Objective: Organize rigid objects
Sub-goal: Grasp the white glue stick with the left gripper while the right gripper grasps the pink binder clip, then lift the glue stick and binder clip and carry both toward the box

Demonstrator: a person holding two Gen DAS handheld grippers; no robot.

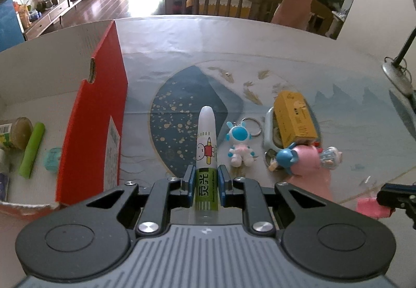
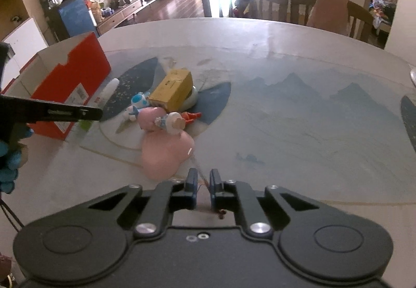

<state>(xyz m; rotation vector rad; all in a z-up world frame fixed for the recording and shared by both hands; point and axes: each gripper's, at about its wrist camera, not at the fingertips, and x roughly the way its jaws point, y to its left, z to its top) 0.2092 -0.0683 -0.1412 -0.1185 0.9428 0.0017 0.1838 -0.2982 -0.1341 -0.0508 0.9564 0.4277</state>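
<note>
My left gripper (image 1: 206, 175) is shut on a white and green glue bottle (image 1: 206, 147), tip pointing away, just right of the open red cardboard box (image 1: 96, 121). A blue and white rabbit keychain (image 1: 240, 143), a yellow box (image 1: 295, 116) on a pale dish (image 1: 269, 129), and a pink and blue toy (image 1: 304, 159) lie to the right. My right gripper (image 2: 202, 180) is nearly shut on a thin cord (image 2: 199, 167) that runs to a pink heart-shaped piece (image 2: 166, 155). The pile (image 2: 166, 106) lies beyond it.
Inside the box lie a green stick (image 1: 32, 150), a jar (image 1: 19, 132) and a teal round item (image 1: 53, 159). A lamp base (image 1: 396, 74) stands at the table's right. Chairs (image 2: 244, 0) stand at the far edge.
</note>
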